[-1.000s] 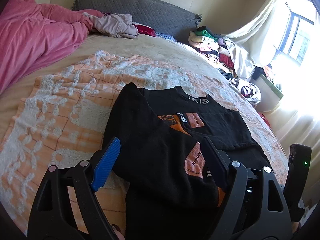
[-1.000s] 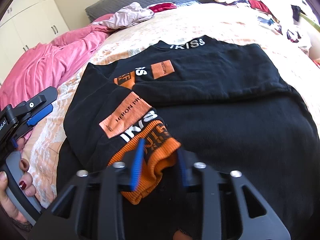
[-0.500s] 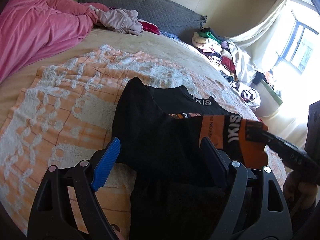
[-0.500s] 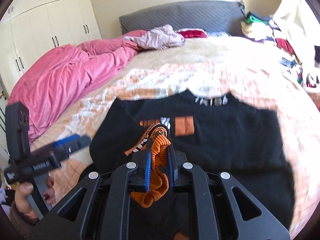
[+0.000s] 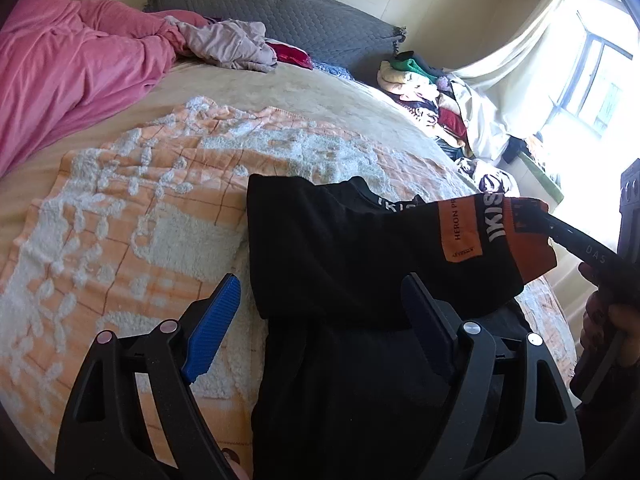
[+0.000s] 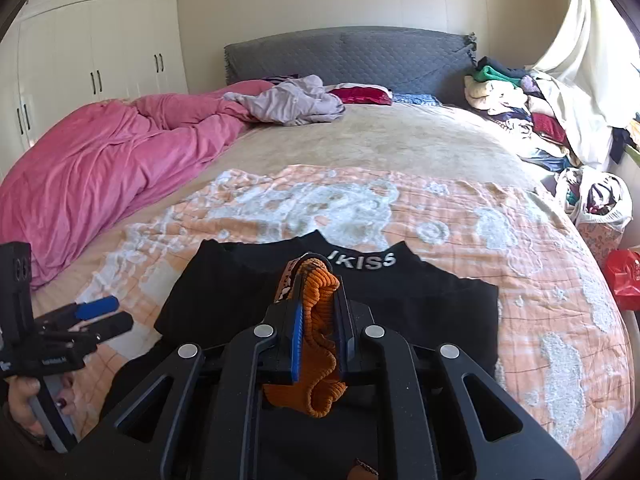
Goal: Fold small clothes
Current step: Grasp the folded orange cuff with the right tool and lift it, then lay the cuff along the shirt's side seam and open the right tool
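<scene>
A black sweater (image 6: 420,304) with orange patches and a white-lettered collar lies on the orange-and-white blanket (image 6: 520,240). My right gripper (image 6: 318,300) is shut on the sleeve's orange ribbed cuff (image 6: 320,320) and holds it lifted above the sweater. In the left wrist view the raised sleeve (image 5: 400,248) stretches to the right, with its cuff (image 5: 520,220) pinched in the right gripper (image 5: 544,220). My left gripper (image 5: 324,312) stands open low over the sweater's near left edge, its blue pads (image 5: 212,324) apart, holding nothing.
A pink duvet (image 6: 100,160) is bunched along the left of the bed, with loose garments (image 6: 296,100) by the grey headboard (image 6: 348,56). A heap of clothes (image 6: 520,108) and bags (image 6: 596,200) sit at the right edge, below the curtained window.
My right gripper closed on the orange cuff and lifted it up and to the right, unfolding the sleeve off the sweater's front. The left gripper stayed open in place.
</scene>
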A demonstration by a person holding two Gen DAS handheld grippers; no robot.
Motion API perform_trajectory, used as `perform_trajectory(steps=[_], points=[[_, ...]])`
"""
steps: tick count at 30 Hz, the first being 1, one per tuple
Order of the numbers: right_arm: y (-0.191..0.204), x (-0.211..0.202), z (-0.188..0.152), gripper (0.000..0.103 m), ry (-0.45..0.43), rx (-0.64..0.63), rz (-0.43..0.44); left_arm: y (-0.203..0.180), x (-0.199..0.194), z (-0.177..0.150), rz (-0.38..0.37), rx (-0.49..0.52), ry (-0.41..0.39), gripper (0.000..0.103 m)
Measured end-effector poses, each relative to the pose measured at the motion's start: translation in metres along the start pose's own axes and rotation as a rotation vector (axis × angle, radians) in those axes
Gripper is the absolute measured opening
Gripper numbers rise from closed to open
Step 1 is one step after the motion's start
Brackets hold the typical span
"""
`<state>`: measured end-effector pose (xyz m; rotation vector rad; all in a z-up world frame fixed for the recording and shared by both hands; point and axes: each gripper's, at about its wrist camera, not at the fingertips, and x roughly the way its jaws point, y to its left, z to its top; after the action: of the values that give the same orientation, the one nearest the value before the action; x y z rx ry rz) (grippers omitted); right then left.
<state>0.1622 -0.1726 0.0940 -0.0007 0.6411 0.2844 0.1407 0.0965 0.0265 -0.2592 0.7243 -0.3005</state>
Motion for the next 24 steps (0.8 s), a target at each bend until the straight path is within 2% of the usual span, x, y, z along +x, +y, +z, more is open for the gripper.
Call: perform_trajectory(steps=[9,10,11,12,13,15,24], points=[[-0.042,-0.002,-0.004,0.011,-0.022,0.013,-0.046,0.011,0.022,0.025,-0.001,-0.042,0.029,0.074],[-0.045,-0.003,-0.004,0.011,-0.026,0.010,-0.051,0.010,0.027,0.028,-0.002,-0.039,0.035,0.067],[-0.048,-0.003,-0.005,0.011,-0.030,0.007,-0.057,0.007,0.031,0.029,-0.003,-0.026,0.042,0.053],[-0.050,-0.003,-0.005,0.011,-0.033,0.004,-0.062,0.004,0.035,0.031,-0.004,-0.013,0.049,0.047],[-0.053,-0.002,-0.005,0.011,-0.036,0.001,-0.069,-0.001,0.040,0.032,-0.009,-0.001,0.059,0.046],[-0.058,-0.001,-0.006,0.011,-0.039,-0.005,-0.082,-0.009,0.051,0.033,-0.039,0.017,0.082,0.046],[-0.079,0.007,-0.017,0.011,-0.035,0.012,-0.106,-0.033,0.081,0.040,-0.034,0.125,0.126,0.046]])
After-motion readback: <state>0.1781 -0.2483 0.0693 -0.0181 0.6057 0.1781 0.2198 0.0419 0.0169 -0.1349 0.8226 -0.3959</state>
